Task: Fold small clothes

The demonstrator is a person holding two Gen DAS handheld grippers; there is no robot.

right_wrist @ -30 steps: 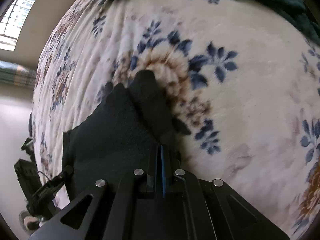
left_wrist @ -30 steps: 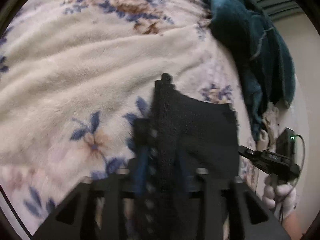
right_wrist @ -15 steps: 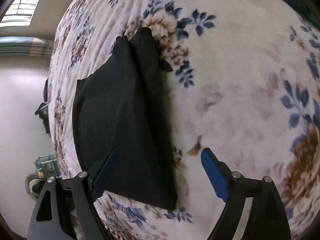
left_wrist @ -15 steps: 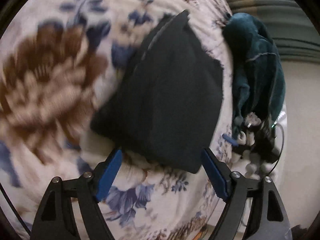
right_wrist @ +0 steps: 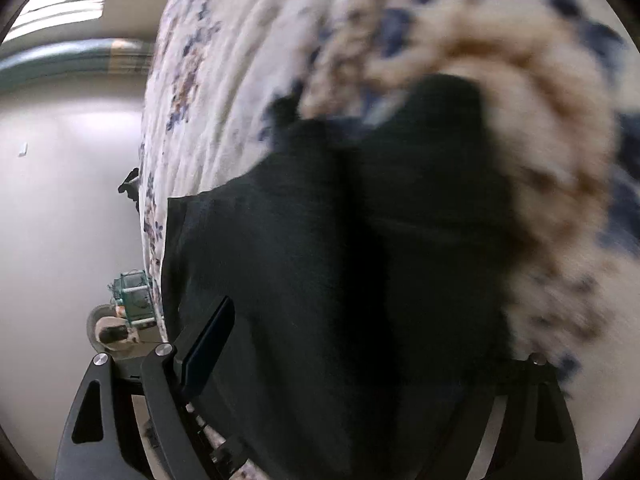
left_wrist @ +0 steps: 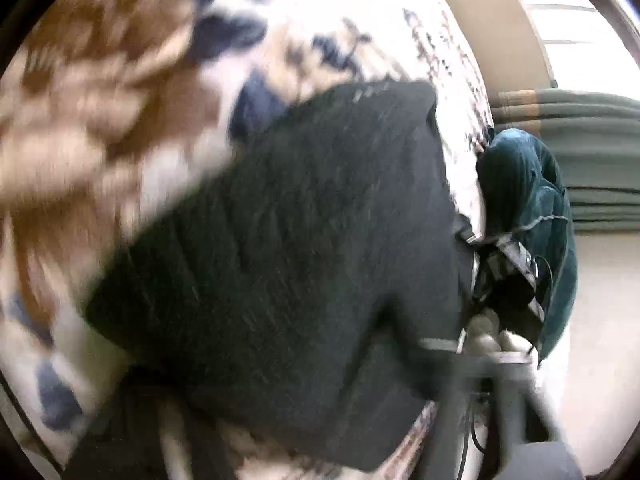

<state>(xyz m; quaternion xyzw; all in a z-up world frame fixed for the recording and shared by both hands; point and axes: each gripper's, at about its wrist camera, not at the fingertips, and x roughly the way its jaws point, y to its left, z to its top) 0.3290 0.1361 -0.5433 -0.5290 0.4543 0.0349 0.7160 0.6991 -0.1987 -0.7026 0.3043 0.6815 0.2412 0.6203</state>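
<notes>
A black knit garment (left_wrist: 304,248), folded into a flat, roughly four-sided slab, is seen lying on a plush cream blanket (left_wrist: 100,92) printed with brown and navy flowers, filling the centre of both blurred views. The right gripper (right_wrist: 360,364) is spread wide, straddling the cloth. The left gripper (left_wrist: 304,412) is smeared; its state cannot be told. A crumpled teal velvety cloth (left_wrist: 532,208) is heaped at right.
</notes>
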